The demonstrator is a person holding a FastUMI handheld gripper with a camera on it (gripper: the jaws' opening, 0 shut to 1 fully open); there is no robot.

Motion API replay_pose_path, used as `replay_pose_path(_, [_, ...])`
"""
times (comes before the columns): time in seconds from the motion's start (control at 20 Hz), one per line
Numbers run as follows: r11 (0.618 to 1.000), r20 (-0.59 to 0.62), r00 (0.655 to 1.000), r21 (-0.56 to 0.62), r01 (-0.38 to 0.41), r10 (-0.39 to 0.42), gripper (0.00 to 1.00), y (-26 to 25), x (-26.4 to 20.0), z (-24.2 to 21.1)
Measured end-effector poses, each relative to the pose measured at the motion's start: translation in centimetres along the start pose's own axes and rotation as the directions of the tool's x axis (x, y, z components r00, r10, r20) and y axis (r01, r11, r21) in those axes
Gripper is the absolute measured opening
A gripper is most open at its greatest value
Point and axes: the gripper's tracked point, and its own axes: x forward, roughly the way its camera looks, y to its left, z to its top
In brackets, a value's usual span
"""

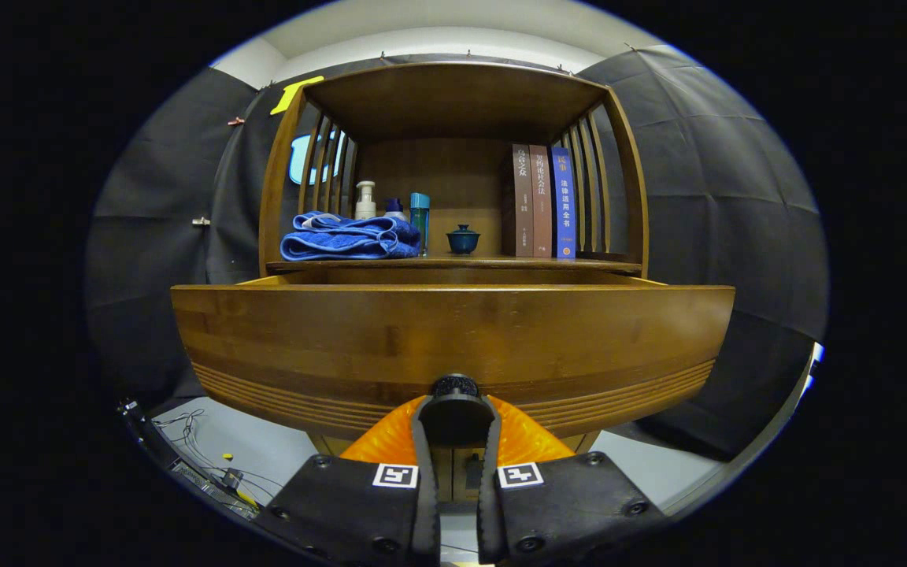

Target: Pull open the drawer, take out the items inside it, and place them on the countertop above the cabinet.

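The gripper (454,421) is clenched on the drawer knob (454,387) — both fingers (420,441) close in on its dark round body from either side, with the knob sitting right between the tips and only its cap standing clear above them. Just ahead of the fingers, the knob is fixed low on the centre of the drawer front (453,339), a wide wooden panel whose long axis runs crosswise to the fingers, spreading about evenly to either side. The drawer already stands out from the cabinet: beyond its top edge a strip of the open cavity shows, but from this low angle the inside is hidden, so what items lie in it cannot be told. Beyond and above that is the countertop (453,264), which carries a folded blue towel (341,236), some bottles (365,200), a small lidded cup (463,239) and upright books (540,201). The relation that matters is depth — the drawer's contents lie beyond the panel and above the fingers, so in my judgement the gripper must let go, rise over the front edge and reach down and in.
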Motion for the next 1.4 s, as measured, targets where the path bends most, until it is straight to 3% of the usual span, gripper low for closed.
replay_pose_path(0.5, [1.0,-0.03,0.999,0.011,-0.015,0.015,0.23,0.3,-2.6,-1.3])
replay_pose_path(0.8, [0.998,-0.044,0.998,0.034,-0.046,0.047,0.75,0.0,-5.0,0.0])
replay_pose_path(0.95, [0.993,-0.048,0.994,0.08,-0.09,0.094,1.0,-0.4,-6.8,3.2])
replay_pose_path(1.2, [0.984,-0.084,0.981,0.058,-0.17,0.175,1.0,-0.4,-5.6,12.4])
replay_pose_path(1.4, [0.982,-0.32,0.929,0.026,-0.189,0.188,1.0,-0.8,-0.7,13.5])
